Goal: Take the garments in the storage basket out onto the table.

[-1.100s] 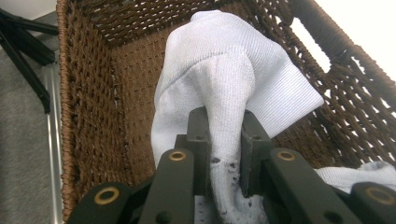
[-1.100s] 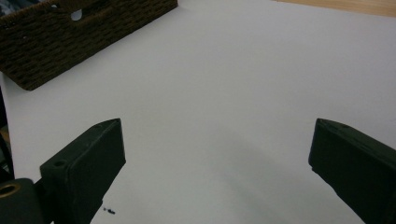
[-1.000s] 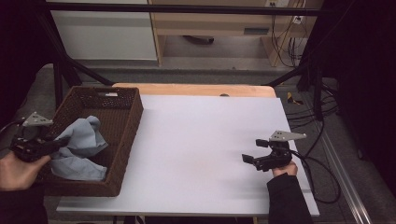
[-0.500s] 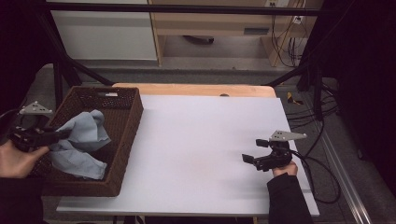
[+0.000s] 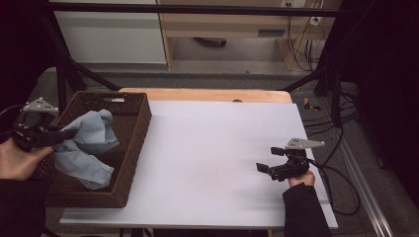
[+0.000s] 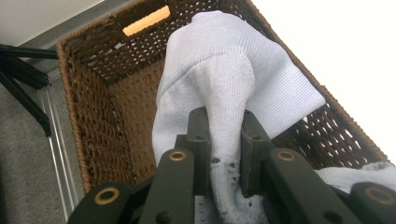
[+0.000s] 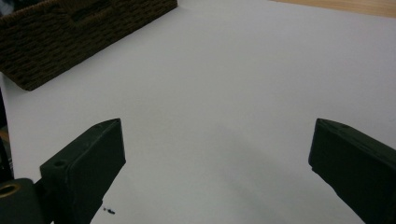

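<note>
Left gripper (image 5: 66, 134) pinches the blue cloth (image 5: 86, 145) at the basket's (image 5: 136, 143) left rim in the high view, the cloth hanging down into the basket. Over on the white table (image 5: 207, 148), the right gripper (image 5: 269, 159) sits low near the right edge, jaws spread, nothing in them.

Left gripper view: jaws clamped tight on a ridge of cloth (image 6: 233, 93), basket (image 6: 93, 93) walls all around.

Right gripper view: jaws wide apart over bare table (image 7: 224, 93), basket (image 7: 70, 32) far off at top left.

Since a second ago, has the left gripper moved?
Yes. The left gripper, shut on the blue cloth, has risen toward the basket's far end, lifting the cloth.
</note>
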